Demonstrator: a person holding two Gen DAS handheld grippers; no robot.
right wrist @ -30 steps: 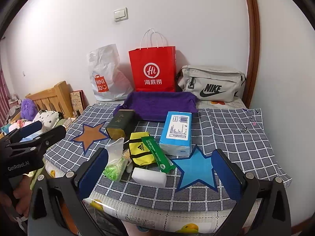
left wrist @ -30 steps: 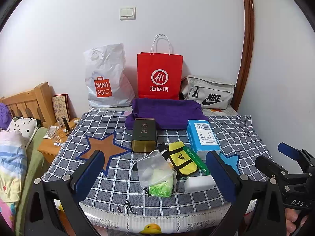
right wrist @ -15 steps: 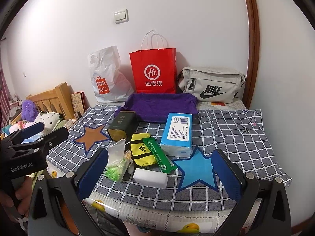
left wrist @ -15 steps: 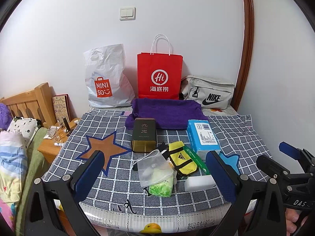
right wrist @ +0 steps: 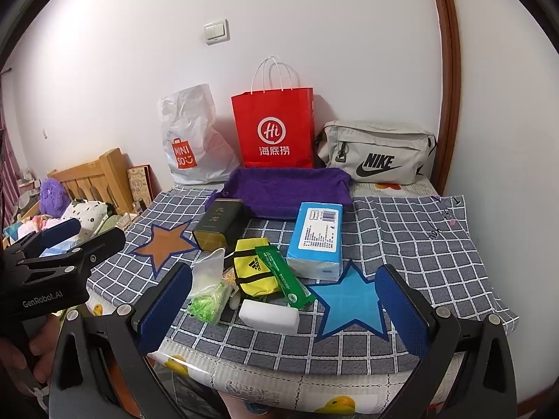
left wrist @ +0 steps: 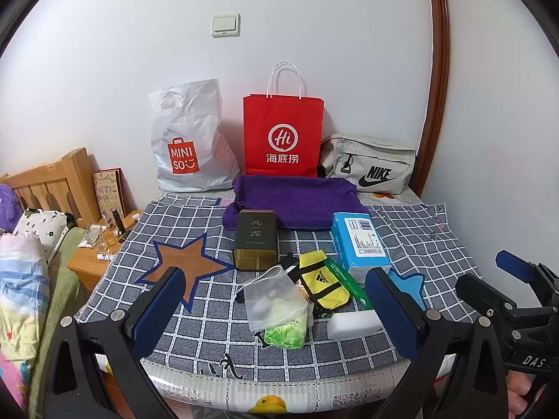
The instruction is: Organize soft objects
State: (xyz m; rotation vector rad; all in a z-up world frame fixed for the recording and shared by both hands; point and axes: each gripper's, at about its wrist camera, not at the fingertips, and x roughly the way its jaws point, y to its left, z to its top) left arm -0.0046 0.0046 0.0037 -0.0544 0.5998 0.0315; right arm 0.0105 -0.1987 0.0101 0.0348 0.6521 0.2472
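On the checked cloth lie a clear plastic bag (left wrist: 274,296) over a green packet (left wrist: 284,330), a yellow Adidas pouch (left wrist: 323,284), a green sachet (right wrist: 283,276), a white sponge block (left wrist: 353,323), a blue tissue pack (left wrist: 360,244) and a dark tin (left wrist: 256,239). A purple towel (left wrist: 293,202) lies behind them. My left gripper (left wrist: 276,310) is open and empty, short of the front edge. My right gripper (right wrist: 283,305) is open and empty, to its right. Each gripper shows at the edge of the other's view.
A Miniso plastic bag (left wrist: 188,139), a red paper bag (left wrist: 283,136) and a grey Nike bag (left wrist: 370,167) stand against the wall. A wooden bedside table (left wrist: 94,262) and a bed with bedding (left wrist: 21,279) are on the left.
The right gripper has lowered and tilted slightly, so the scene sits higher in its view. The left gripper has barely moved.
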